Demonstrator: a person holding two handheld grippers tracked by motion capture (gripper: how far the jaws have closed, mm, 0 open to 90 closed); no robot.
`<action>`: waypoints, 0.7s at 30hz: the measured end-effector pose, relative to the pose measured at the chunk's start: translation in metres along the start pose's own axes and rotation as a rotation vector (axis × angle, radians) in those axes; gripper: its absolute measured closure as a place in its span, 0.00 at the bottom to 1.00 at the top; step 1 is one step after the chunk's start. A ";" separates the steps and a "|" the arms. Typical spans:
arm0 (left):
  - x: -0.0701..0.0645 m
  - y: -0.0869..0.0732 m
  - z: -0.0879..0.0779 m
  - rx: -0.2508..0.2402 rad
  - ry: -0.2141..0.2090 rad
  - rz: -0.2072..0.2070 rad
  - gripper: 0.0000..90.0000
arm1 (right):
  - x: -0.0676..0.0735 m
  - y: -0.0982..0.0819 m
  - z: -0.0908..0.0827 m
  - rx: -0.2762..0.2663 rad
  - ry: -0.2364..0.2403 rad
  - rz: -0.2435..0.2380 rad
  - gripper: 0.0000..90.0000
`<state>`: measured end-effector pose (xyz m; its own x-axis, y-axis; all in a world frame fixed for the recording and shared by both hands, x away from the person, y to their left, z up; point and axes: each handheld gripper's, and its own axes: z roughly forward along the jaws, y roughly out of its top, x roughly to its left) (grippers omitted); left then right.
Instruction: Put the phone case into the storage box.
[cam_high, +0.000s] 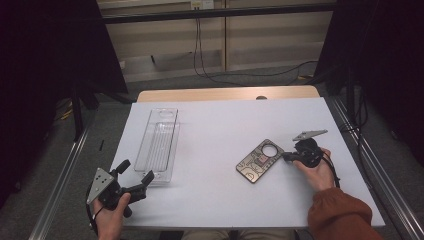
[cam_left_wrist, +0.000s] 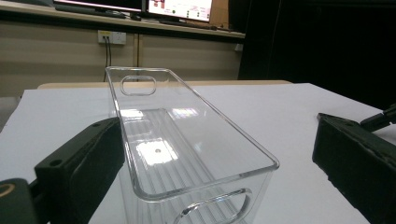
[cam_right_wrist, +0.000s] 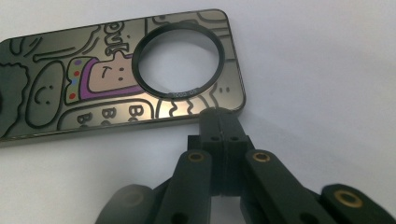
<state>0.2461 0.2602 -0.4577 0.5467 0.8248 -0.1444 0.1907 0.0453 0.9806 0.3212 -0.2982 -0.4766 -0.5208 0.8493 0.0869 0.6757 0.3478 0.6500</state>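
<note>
Fingers of the right gripper (cam_right_wrist: 219, 122) are pressed together, their tips meeting the near edge of the flat metal card (cam_right_wrist: 116, 74) just below its round lens ring (cam_right_wrist: 178, 60). Whether they pinch the rim or merely butt against it cannot be told. In the high view the card (cam_high: 260, 161) lies flat on the white desk (cam_high: 220, 125) at about four o'clock from the desk's centre, with the right gripper (cam_high: 287, 156) at its three o'clock side. A thin plate lying flush on a surface offers no face to grab, so working at one edge with closed tips looks like a way to nudge it or lever a corner up.

The left gripper (cam_high: 135, 176) sits at about eight o'clock on the desk, fingers spread wide. From its own camera, one finger (cam_left_wrist: 79, 163) rests against the outer wall of the clear plastic bin (cam_left_wrist: 187, 144) and the other stands well apart, at the far side. That spread probably suits the bin's width, ready to steady it. The bin (cam_high: 159, 145) stands upright with its long axis running toward twelve o'clock, well apart from the card, a likely place to drop it.
</note>
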 end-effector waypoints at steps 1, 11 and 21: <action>0.000 0.000 0.000 0.001 0.000 0.000 0.03 | 0.001 0.002 0.000 0.016 -0.025 0.002 1.00; 0.000 0.000 0.000 0.002 -0.003 0.002 0.03 | -0.002 0.011 0.007 0.010 -0.022 0.009 1.00; 0.001 0.000 -0.001 0.000 -0.002 -0.001 0.03 | -0.004 0.021 0.019 -0.007 -0.032 0.020 1.00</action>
<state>0.2461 0.2612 -0.4578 0.5479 0.8238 -0.1455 0.1909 0.0462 0.9805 0.3471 -0.2865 -0.4771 -0.4897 0.8686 0.0758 0.6822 0.3276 0.6537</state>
